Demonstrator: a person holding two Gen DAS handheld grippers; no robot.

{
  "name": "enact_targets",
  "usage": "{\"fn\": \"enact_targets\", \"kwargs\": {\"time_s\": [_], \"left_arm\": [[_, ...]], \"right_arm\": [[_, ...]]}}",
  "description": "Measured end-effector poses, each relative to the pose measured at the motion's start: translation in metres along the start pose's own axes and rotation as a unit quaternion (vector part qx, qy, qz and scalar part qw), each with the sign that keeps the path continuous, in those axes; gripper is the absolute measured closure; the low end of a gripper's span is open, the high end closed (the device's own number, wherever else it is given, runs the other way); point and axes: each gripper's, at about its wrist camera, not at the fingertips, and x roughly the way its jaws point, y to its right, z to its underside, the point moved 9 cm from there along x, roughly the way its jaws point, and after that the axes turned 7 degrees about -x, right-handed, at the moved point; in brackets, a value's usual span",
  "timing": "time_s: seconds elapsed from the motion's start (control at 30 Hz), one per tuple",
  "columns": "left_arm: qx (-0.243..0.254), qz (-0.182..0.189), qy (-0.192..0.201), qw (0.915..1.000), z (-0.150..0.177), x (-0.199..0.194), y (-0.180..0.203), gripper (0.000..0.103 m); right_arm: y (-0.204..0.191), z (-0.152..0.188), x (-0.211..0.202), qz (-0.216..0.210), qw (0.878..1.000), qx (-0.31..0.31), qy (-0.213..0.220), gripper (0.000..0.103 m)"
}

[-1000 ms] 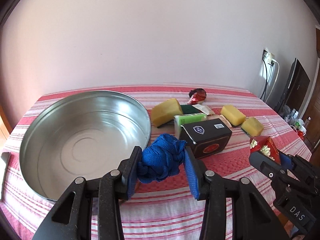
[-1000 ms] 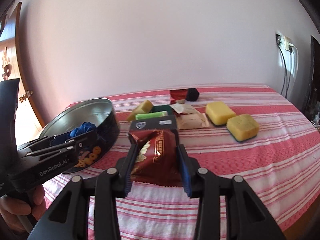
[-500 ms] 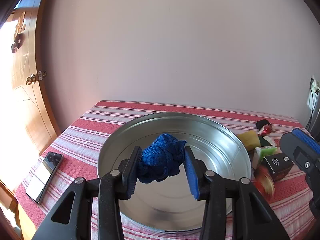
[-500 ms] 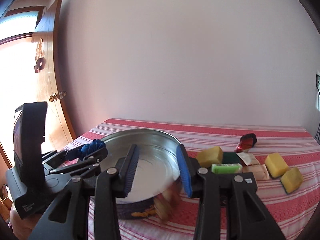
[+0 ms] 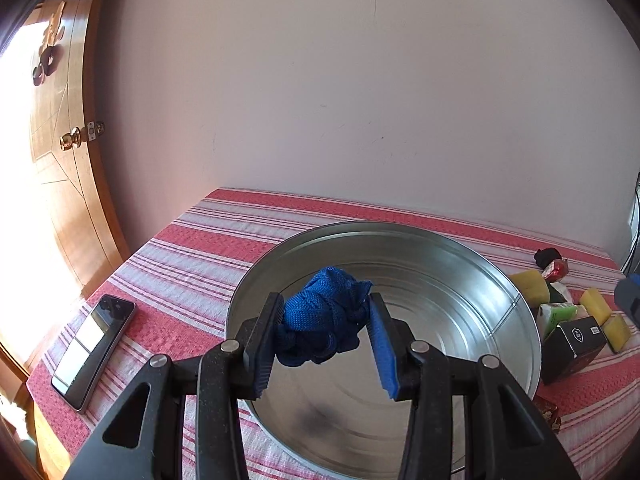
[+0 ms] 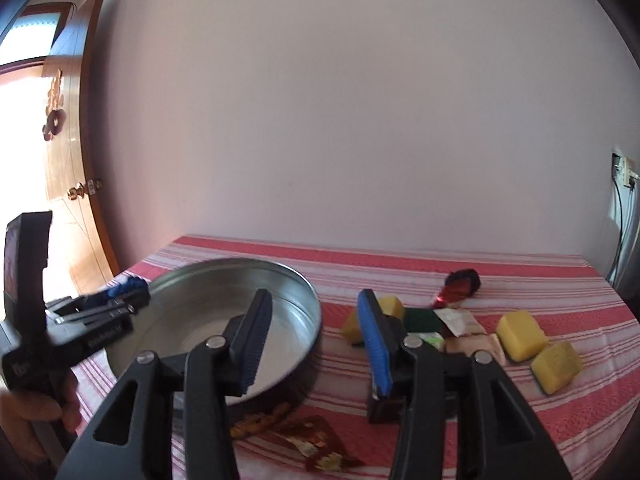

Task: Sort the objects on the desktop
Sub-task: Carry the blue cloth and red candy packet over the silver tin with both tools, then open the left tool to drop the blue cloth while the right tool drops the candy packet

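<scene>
Our left gripper [image 5: 326,334]: clamped on a knotted blue mesh cloth [image 5: 325,316] above the round silver metal basin [image 5: 516,312]. Our right gripper [image 6: 314,344]: jaws apart, holding nothing, over a red foil snack packet [image 6: 316,442] on the striped tablecloth [image 6: 400,270].

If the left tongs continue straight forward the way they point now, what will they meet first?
Probably the far inner wall of the round silver metal basin. The left tongs, shut on the knotted blue knit cloth, point across its hollow; depth is unclear, so they might pass over the rim.

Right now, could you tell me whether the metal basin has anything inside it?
Empty: the metal basin shows only bare floor. The blue cloth is above it, clamped in the left gripper.
</scene>
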Motion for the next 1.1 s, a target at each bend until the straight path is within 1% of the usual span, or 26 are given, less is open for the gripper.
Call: {"fn": "enact_targets", "kwargs": {"time_s": [0.03,0.07,0.1,0.13,0.2,0.23,0.27,0.33,0.37,0.4,0.43,0.47,0.53,0.6,0.73,0.77,0.83,0.9,0.97,1.1], "left_arm": [[-0.002,0.000,0.001,1.0000,-0.001,0.001,-0.002,0.058],[-0.006,0.002,0.001,1.0000,-0.001,0.001,-0.003,0.058],[-0.009,0.005,0.000,0.9999,-0.001,0.001,-0.003,0.058],[-0.011,0.008,-0.001,0.9999,-0.001,0.000,-0.001,0.058],[-0.012,0.010,-0.001,0.9999,0.000,0.000,0.002,0.058],[-0.011,0.010,-0.002,0.9999,0.001,0.001,0.004,0.058],[-0.009,0.012,-0.004,0.9999,0.002,0.001,0.006,0.058],[-0.003,0.014,-0.009,0.9999,0.004,0.000,0.009,0.058],[-0.002,0.015,-0.009,0.9998,0.004,-0.001,0.008,0.058],[-0.004,0.015,-0.009,0.9998,0.003,-0.003,0.007,0.058],[-0.006,0.014,-0.007,0.9999,0.002,-0.004,0.005,0.058],[-0.007,0.013,-0.005,0.9999,0.001,-0.005,0.003,0.058],[-0.012,0.014,-0.001,0.9998,-0.002,-0.007,0.000,0.058],[-0.017,0.024,0.000,0.9996,-0.003,-0.007,-0.001,0.058],[-0.032,0.064,-0.010,0.9974,-0.005,-0.006,0.000,0.058],[-0.036,0.072,-0.011,0.9967,-0.006,-0.006,0.000,0.058],[-0.042,0.079,-0.013,0.9959,-0.009,-0.007,-0.001,0.058],[-0.042,0.076,-0.011,0.9962,-0.012,-0.007,-0.001,0.058],[-0.036,0.063,-0.008,0.9973,-0.016,-0.003,-0.001,0.058],[-0.018,0.026,-0.012,0.9994,-0.026,0.016,0.004,0.058]], "right_arm": [[0.008,0.014,0.001,0.008,1.000,-0.003,-0.020,0.055],[0.013,0.030,0.004,0.006,0.999,-0.007,-0.045,0.055],[0.014,0.046,0.008,-0.006,0.997,-0.012,-0.072,0.055],[0.011,0.062,0.012,-0.024,0.995,-0.015,-0.099,0.055],[0.000,0.088,0.023,-0.072,0.987,-0.010,-0.144,0.055],[-0.008,0.096,0.029,-0.095,0.982,-0.010,-0.161,0.055],[-0.015,0.102,0.036,-0.107,0.979,-0.018,-0.174,0.056],[-0.023,0.110,0.051,-0.095,0.975,-0.048,-0.197,0.055],[-0.024,0.115,0.059,-0.092,0.971,-0.057,-0.212,0.055],[-0.025,0.115,0.063,-0.093,0.970,-0.060,-0.217,0.054],[-0.025,0.112,0.064,-0.092,0.971,-0.059,-0.212,0.059],[-0.024,0.110,0.064,-0.098,0.970,-0.054,-0.214,0.067],[-0.022,0.105,0.061,-0.109,0.972,-0.038,-0.205,0.069],[-0.020,0.093,0.051,-0.105,0.977,-0.026,-0.182,0.069],[-0.018,0.039,0.027,-0.124,0.987,0.003,-0.098,0.069],[-0.020,0.023,0.024,-0.129,0.989,0.005,-0.075,0.069],[-0.027,-0.002,0.027,-0.130,0.991,0.001,-0.043,0.069],[-0.034,-0.022,0.039,-0.134,0.991,0.001,-0.024,0.069],[-0.043,-0.037,0.060,-0.138,0.990,0.003,-0.014,0.069],[-0.053,-0.044,0.090,-0.121,0.993,0.003,-0.008,0.069]]}}
